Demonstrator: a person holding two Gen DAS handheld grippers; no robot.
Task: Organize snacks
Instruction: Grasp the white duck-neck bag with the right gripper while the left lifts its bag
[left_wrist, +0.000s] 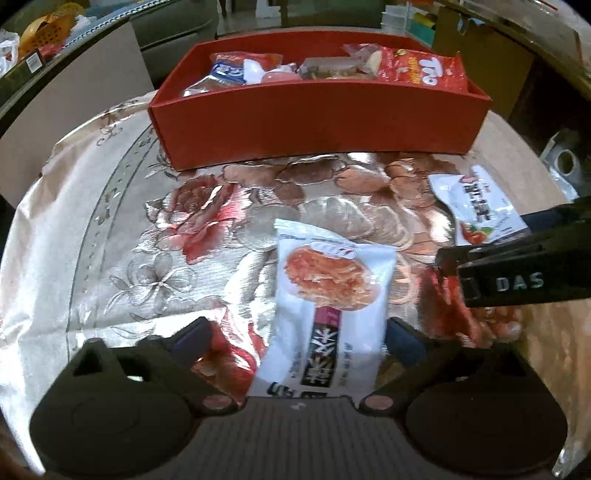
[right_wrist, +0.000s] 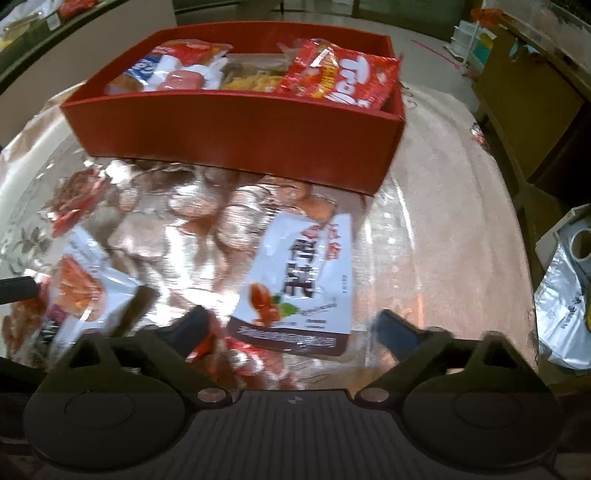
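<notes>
A red open box (left_wrist: 317, 122) (right_wrist: 236, 125) at the far side of the table holds several snack packs, among them a red bag (left_wrist: 424, 70) (right_wrist: 343, 74). A white pack with an orange picture (left_wrist: 328, 306) (right_wrist: 85, 291) lies on the flowered cloth between the fingers of my open left gripper (left_wrist: 295, 332). A second white pack with dark print (right_wrist: 299, 284) (left_wrist: 480, 206) lies between the fingers of my open right gripper (right_wrist: 295, 328). The right gripper also shows in the left wrist view (left_wrist: 517, 266) at the right edge. Both grippers are empty.
A shiny flowered cloth (left_wrist: 110, 221) covers the round table (right_wrist: 461, 221). A silver bag (right_wrist: 565, 295) and a tape roll (right_wrist: 581, 243) sit off the table at right. Cardboard boxes (right_wrist: 524, 92) stand behind at right, a counter with goods (left_wrist: 37, 44) at far left.
</notes>
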